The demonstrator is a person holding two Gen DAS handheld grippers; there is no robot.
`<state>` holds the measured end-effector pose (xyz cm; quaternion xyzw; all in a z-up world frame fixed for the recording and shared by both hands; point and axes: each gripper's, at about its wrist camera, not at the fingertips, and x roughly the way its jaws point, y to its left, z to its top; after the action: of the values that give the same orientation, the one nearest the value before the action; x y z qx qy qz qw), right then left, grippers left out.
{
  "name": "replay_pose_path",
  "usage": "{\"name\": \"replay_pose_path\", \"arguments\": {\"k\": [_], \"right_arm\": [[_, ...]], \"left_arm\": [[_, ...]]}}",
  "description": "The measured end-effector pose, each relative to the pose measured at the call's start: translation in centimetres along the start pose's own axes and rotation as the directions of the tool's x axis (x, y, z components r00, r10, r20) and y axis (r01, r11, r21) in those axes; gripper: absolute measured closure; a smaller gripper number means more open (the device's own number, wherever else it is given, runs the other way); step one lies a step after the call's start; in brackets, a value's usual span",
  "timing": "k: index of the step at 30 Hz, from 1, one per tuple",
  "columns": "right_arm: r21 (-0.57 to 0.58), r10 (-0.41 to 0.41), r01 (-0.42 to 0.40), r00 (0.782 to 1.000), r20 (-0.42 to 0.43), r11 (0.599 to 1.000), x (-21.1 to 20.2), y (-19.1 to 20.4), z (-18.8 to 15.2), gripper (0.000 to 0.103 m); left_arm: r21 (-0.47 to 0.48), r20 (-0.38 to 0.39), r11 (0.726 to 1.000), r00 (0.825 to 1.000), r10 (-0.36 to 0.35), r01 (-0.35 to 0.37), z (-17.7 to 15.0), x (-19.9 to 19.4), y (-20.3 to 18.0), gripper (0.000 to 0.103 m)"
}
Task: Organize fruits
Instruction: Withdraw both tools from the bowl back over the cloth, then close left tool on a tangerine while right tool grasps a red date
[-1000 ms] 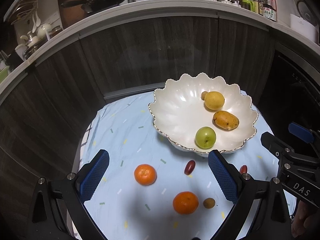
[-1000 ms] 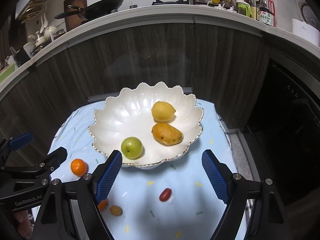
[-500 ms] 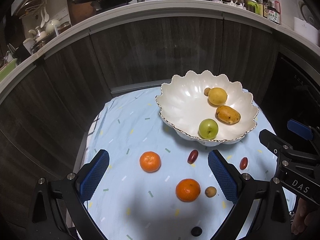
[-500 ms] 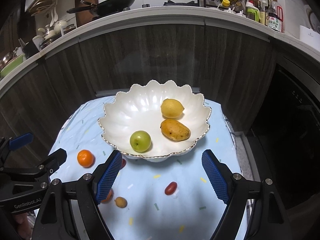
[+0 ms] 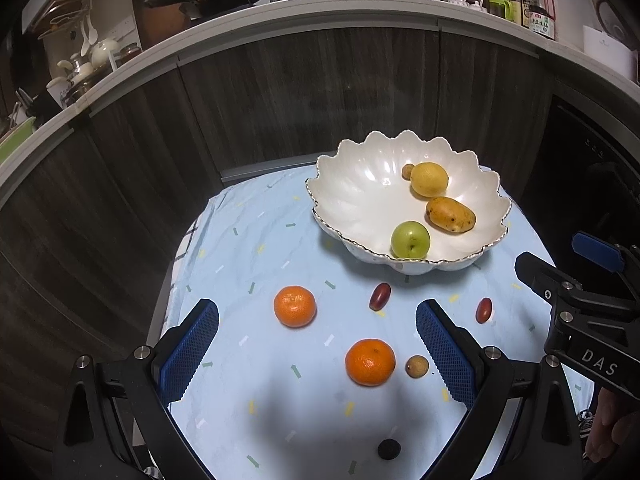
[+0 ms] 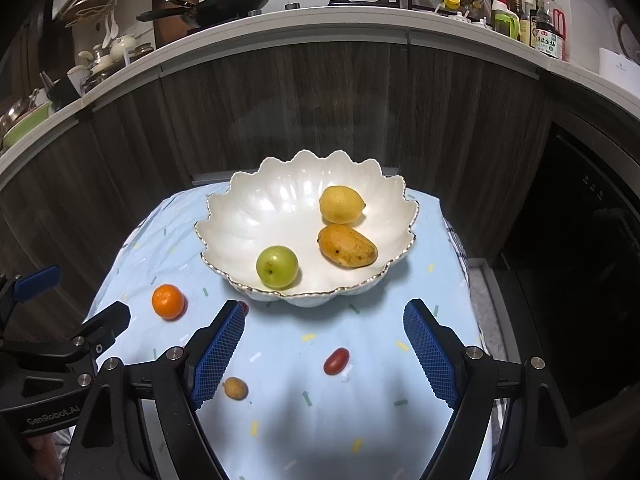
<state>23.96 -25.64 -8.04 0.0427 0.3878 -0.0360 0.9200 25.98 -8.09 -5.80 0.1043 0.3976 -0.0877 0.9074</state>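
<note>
We are holding both the left gripper (image 5: 318,350) and right gripper (image 6: 324,354) spread wide, empty, above loose tangerines (image 5: 295,306) beside the scalloped bowl (image 5: 352,184).

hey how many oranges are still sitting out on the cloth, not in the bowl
2. One orange lies toward the cloth's left side, apart from the white bowl. The other orange lies nearer the camera, beside a small brown fruit. None seems hidden.
</note>
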Motion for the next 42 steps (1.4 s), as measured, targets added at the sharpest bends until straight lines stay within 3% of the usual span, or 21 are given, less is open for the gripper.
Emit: {"name": "replay_pose_path", "arguments": {"k": [12, 42], "right_arm": [[-0.006, -0.028, 0.028, 1.0, -0.01, 1.0, 0.4, -0.4, -1.0, 0.021], [-0.033, -0.052, 0.048, 0.992, -0.115, 0.998, 6.3, -0.3, -5.0, 0.021]], "left_arm": [[-0.004, -0.009, 1.0, 1.0, -0.017, 0.017, -0.9, 1.0, -0.7, 0.002], [0.0, -0.096, 0.998, 0.993, -0.061, 0.061, -4.8, 7.0, -1.2, 0.004]]}}
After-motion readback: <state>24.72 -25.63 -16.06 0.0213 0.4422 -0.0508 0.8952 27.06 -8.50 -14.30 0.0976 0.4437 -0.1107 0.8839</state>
